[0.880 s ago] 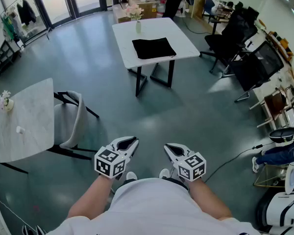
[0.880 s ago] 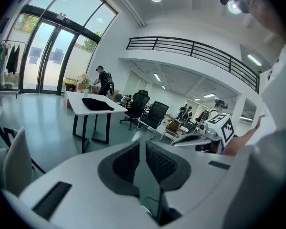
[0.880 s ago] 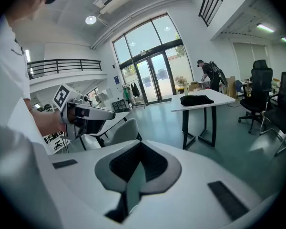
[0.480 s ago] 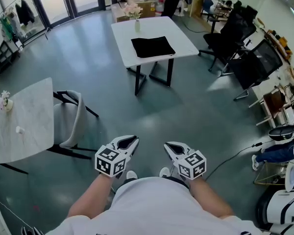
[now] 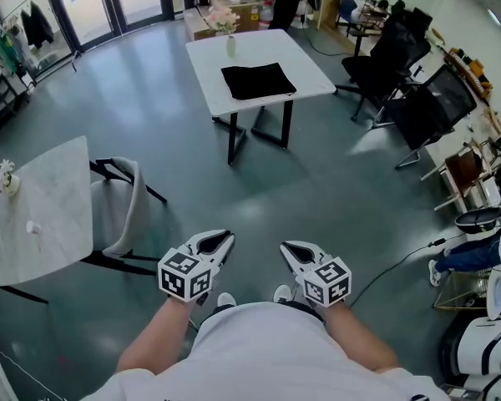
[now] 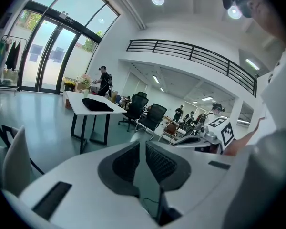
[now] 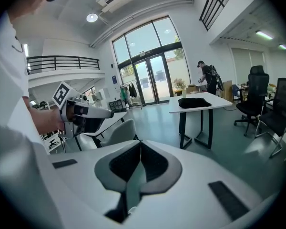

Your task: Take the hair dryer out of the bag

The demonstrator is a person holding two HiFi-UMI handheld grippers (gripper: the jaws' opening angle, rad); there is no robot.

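Grey ribbed pads (image 6: 127, 162) of the left gripper (image 6: 143, 146) stand a sliver apart, nothing between them. Right gripper (image 7: 140, 146): closed, pad on pad, also empty.

Outward: bare floor (image 5: 175, 132), then the white tabletop (image 5: 309, 72) across the room, well apart from both grippers. The black bag (image 5: 259, 81) lies flat on it, with a vase of flowers (image 5: 230, 38) at the far edge. Hair dryer not visible; I judge it is inside the bag.

Step in hand, as I read it: the approach. I would walk straight to the tabletop's near edge, staying clear of the grey chair (image 5: 121, 203) and the marble table (image 5: 42, 207) on the left. I would spread both grippers before reaching in. One should pin the fabric while the other enters the bag's mouth. I cannot tell from here which side the mouth faces, so I would check on arrival. Keep away from the vase.

Pose: both forearms bent, grippers side by side just in front of the waist, noses tipped slightly down.
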